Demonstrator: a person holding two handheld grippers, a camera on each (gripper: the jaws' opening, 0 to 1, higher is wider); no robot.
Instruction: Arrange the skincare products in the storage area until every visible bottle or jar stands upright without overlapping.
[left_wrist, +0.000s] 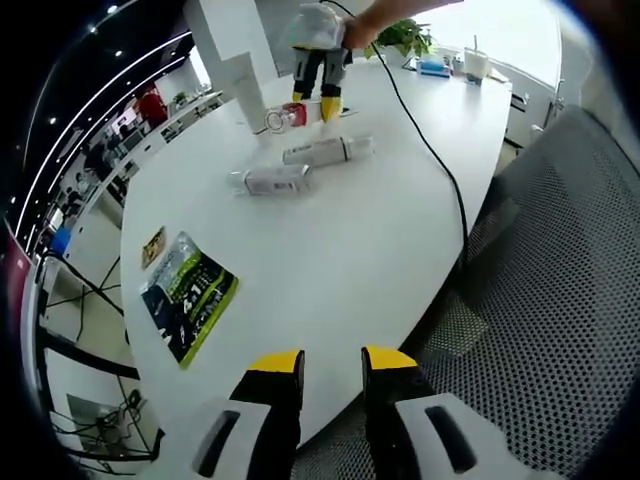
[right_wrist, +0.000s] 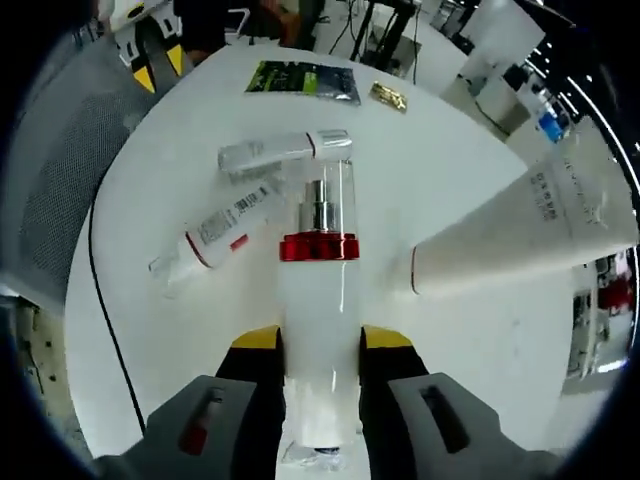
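Two tubes (right_wrist: 240, 190) are left lying flat mid-table (left_wrist: 350, 250), nothing's been stood up yet. A red-collared pump bottle (right_wrist: 318, 300) is clamped by the right gripper (right_wrist: 318, 345); the left gripper (left_wrist: 332, 365) is held narrowly parted, empty.

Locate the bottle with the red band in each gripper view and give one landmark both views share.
Left gripper view: the red-band bottle lies far up the white table, at the right gripper.
Right gripper view: the bottle fills the centre, clamped between the jaws, cap pointing away.
Shared landmark: the green leaflet at the table edge.
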